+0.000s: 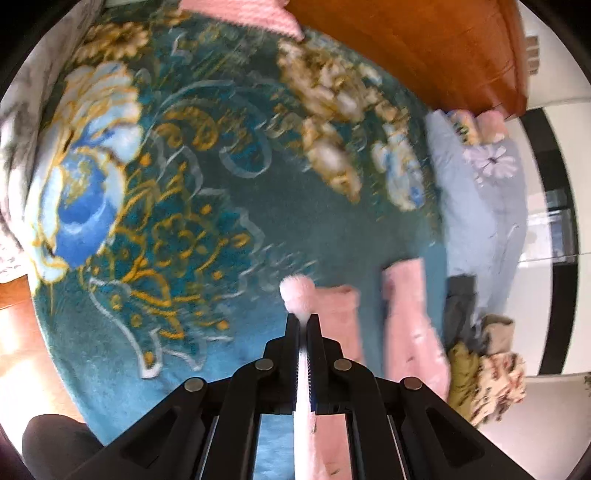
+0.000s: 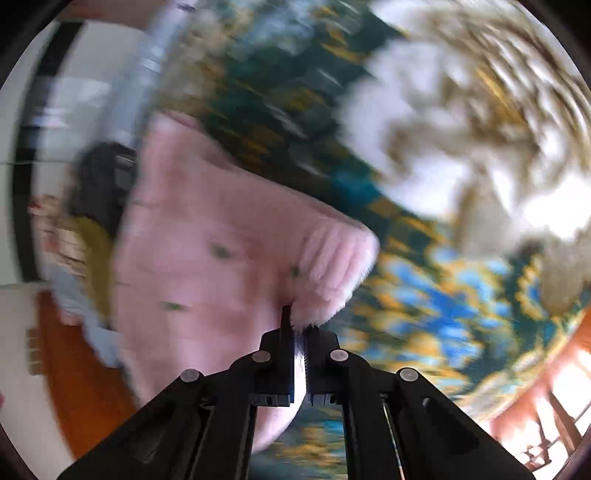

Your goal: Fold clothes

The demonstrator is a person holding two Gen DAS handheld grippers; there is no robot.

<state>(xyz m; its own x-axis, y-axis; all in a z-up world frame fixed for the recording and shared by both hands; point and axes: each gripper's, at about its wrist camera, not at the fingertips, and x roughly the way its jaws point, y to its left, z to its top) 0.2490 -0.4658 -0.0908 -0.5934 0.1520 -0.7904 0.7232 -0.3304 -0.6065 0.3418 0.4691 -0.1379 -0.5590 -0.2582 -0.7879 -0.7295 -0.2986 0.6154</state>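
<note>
**Pink fleece garment pinched by both claws above a floral blanket**

A pink fleece garment (image 2: pixel 207 236) is seen stretched between the two claws. Its fabric is soft and fuzzy, pale pink, dotted with a few small dark green marks, and finished with a ribbed cuff or hem (image 2: pixel 332 258) at one end. In the left wrist view the same garment (image 1: pixel 410 317) appears as two pink leg-like or sleeve-like lengths lying on the blanket, with a fluffy tuft of it bunched just ahead of the fingertips.

The left claw (image 1: pixel 303 321) is closed almost fully, with a thin fold of the pink fleece clamped between its fingers and trailing back between them. The right claw (image 2: pixel 299 325) is likewise nearly closed, and the fuzzy edge beside the ribbed cuff is gripped at its tips.

The garment is held over and partly laid on a teal blanket (image 1: pixel 207 206) patterned with gold scrolls and large blue and cream flowers. Near the blanket's right edge a pale blue cloth with a lilac flower (image 1: pixel 487 162) is spread, and below it a heap of other clothes (image 1: pixel 480 354) in dark grey, olive and patterned beige is piled. A second pink knitted item (image 1: pixel 240 14) is lying at the blanket's far edge. An orange-brown wooden panel (image 1: pixel 424 48) is seen beyond. The right wrist view is heavily blurred.
</note>
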